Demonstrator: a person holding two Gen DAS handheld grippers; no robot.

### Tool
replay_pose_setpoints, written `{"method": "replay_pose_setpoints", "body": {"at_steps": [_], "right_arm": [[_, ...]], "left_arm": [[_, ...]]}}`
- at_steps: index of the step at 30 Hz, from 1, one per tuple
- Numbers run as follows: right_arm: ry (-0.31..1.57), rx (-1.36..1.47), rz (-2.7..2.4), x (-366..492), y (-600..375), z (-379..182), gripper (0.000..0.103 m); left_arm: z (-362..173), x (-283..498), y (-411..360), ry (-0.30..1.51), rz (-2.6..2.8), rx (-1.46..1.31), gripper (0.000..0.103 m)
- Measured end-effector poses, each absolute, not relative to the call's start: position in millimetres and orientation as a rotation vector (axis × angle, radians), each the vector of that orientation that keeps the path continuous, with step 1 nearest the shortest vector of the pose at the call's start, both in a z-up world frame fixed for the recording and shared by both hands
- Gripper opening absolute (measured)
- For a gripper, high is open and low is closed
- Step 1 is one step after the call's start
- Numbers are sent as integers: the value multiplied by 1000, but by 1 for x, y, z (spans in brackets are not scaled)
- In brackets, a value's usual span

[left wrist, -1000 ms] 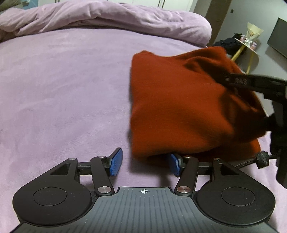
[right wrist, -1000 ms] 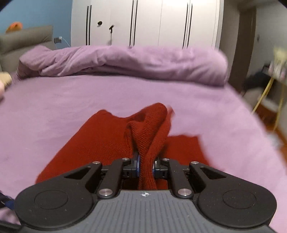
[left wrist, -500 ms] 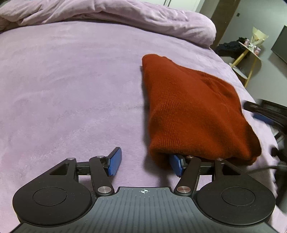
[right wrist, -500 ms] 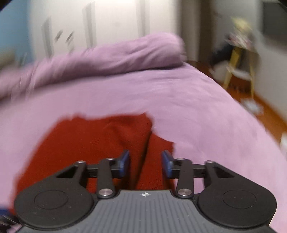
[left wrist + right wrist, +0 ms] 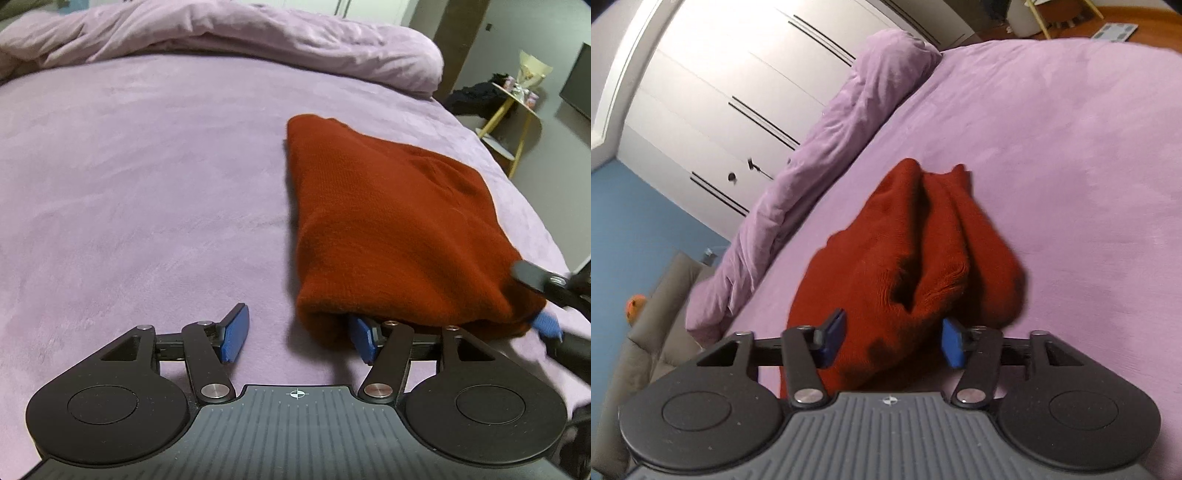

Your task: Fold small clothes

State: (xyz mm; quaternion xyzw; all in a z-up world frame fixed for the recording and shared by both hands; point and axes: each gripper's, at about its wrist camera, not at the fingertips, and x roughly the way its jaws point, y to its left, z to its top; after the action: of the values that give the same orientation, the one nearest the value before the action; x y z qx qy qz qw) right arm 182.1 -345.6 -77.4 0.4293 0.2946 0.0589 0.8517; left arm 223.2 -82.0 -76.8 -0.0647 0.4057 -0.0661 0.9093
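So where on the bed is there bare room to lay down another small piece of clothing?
The widest bare stretch of the purple bedspread lies left of the folded rust-red knit garment, up to the bunched lilac duvet. In the right wrist view another clear patch lies right of the garment. It is crowded at the garment's near edge, where both grippers sit.

My bed wears a lilac plush cover. A rust-red knit garment lies folded on it, toward three o'clock from my left tool. At twelve o'clock, a rumpled lilac duvet runs along the far edge.
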Motion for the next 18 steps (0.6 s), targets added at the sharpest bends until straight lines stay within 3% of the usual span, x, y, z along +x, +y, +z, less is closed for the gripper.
{"method": "replay_pose_setpoints", "body": {"at_steps": [1, 4, 9, 12, 15, 18], "right_arm": [[632, 876, 97, 189, -341, -76, 18], [643, 791, 61, 197, -333, -60, 16], [399, 1535, 307, 177, -389, -114, 15], [613, 1249, 31, 176, -390, -119, 15], [629, 1077, 18, 175, -381, -108, 16], [642, 943, -17, 173, -383, -83, 26]], "left_arm": [[-77, 224, -85, 834, -141, -119, 68], [-74, 224, -89, 826, -145, -48, 67], [-68, 223, -80, 799, -128, -48, 71], [-72, 223, -78, 834, -139, -67, 71], [-72, 217, -70, 841, -140, -67, 71], [-63, 210, -49, 836, -110, -74, 68]]}}
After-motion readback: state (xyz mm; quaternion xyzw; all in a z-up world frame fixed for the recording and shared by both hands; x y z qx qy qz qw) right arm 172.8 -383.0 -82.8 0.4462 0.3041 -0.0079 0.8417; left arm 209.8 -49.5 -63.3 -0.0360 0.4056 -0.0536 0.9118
